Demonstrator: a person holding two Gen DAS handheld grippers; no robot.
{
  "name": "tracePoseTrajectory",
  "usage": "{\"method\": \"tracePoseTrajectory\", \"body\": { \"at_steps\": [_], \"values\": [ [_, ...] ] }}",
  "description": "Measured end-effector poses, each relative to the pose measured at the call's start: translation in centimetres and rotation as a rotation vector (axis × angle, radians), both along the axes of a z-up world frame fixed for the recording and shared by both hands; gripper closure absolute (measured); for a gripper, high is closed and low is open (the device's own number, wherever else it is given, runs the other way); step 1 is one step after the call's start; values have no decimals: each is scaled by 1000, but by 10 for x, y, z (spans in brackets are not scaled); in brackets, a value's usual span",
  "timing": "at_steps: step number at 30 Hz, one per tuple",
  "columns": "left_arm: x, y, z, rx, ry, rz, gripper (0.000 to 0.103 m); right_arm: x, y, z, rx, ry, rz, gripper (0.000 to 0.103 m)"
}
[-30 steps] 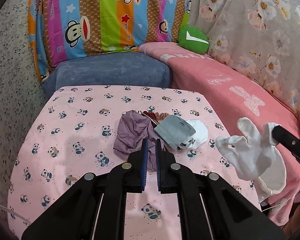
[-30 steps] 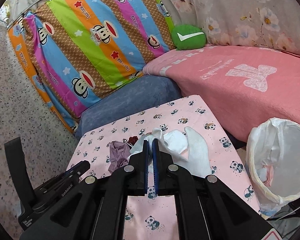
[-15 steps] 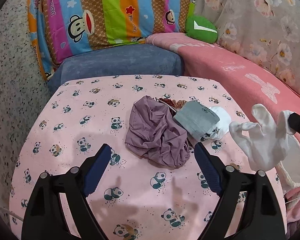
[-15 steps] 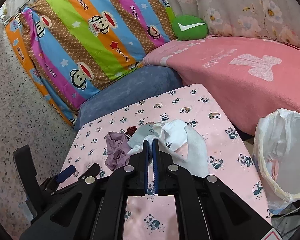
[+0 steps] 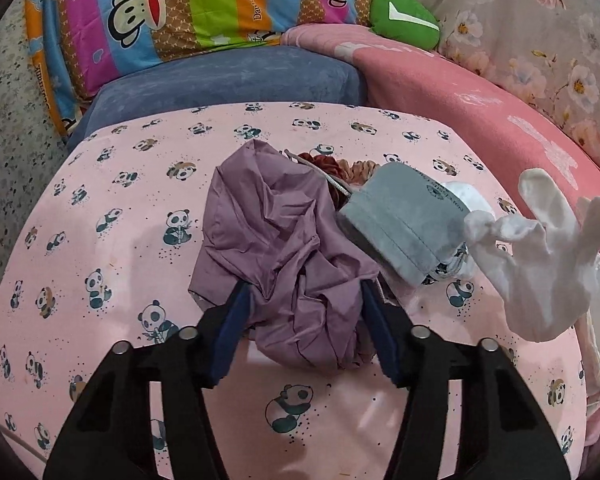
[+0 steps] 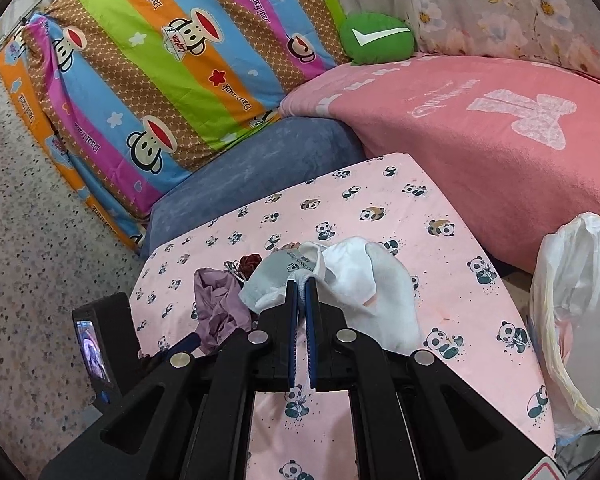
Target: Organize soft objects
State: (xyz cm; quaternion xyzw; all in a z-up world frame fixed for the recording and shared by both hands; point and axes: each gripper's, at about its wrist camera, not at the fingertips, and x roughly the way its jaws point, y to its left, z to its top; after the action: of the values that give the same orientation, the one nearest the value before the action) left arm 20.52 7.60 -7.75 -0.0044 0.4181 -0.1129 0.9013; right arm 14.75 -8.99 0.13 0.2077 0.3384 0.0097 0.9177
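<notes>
Left gripper (image 5: 304, 304): jaws just closing in from wide, astride the crumpled purple cloth (image 5: 276, 248), pads at its flanks, not yet clamped.
Right gripper (image 6: 300, 296): clenched on a white glove (image 6: 364, 280), which hangs off the tabletop's right side.
Tabletop (image 5: 112, 184): panda-print cover; purple cloth mid-surface, grey mask (image 5: 404, 220) touching its right side.
Bag (image 6: 580, 304): white, beside the tabletop, right.

purple garment (image 5: 284, 248): thin woven cloth, creased, slight sheen
grey mask (image 5: 404, 220): soft matt fabric, stitched edges
white glove (image 5: 540, 256): matt knit cloth
worktop (image 5: 120, 208): smooth printed cotton cover
bag (image 6: 580, 300): thin glossy plastic
blue cushion (image 5: 228, 80): plush velvety cloth
floor (image 6: 28, 232): speckled stone
</notes>
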Motion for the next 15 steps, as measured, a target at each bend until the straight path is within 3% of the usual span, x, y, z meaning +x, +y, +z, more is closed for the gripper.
{"method": "tracePoseTrajectory", "body": {
  "at_steps": [4,5,15],
  "values": [
    [-2,4,0,-32,18,-26,89,3,-2,-5,11,10,-1,97],
    [-4,4,2,-37,18,-33,92,3,-2,-6,15,10,-1,97],
    [-36,4,44,-58,-63,-65,97,-6,-6,0,39,-12,-2,97]
  ]
}}
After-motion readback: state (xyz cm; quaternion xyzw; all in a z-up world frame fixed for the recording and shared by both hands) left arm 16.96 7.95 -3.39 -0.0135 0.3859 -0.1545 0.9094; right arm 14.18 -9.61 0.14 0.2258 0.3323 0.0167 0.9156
